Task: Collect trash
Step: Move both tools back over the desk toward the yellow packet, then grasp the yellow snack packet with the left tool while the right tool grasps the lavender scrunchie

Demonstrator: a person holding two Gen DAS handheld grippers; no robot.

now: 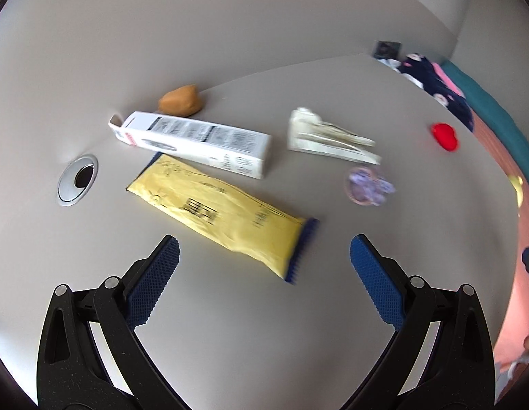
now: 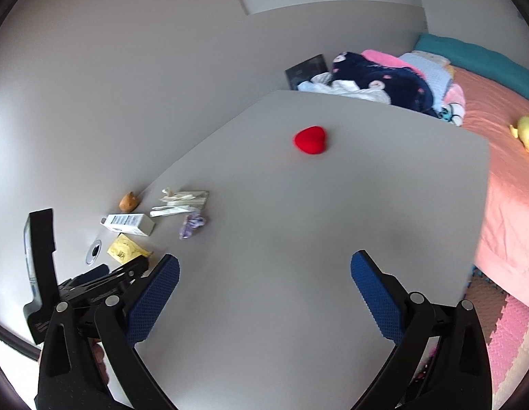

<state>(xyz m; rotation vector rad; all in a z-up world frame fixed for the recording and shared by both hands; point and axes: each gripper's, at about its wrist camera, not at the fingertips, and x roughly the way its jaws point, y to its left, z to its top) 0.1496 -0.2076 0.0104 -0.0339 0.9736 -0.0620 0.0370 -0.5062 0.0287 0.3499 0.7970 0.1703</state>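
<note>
A yellow wrapper [image 1: 216,205] lies on the grey table [image 1: 251,324], just ahead of my open, empty left gripper [image 1: 264,256]. Behind it lie a white carton [image 1: 196,141], crumpled white paper [image 1: 329,140] and a purple wrapper [image 1: 368,186]. The right wrist view shows the same pile at the left: yellow wrapper [image 2: 126,247], carton [image 2: 129,223], paper [image 2: 182,201], purple wrapper [image 2: 192,225]. My right gripper [image 2: 264,273] is open and empty over bare table, well right of the pile. The left gripper [image 2: 107,278] shows near the pile.
A brown lump [image 1: 180,100] sits by the wall. A red heart [image 2: 310,140] lies mid-table. A metal cable grommet [image 1: 76,179] is set in the table at left. A bed [image 2: 497,157] with piled clothes [image 2: 384,78] borders the table's right and far edges.
</note>
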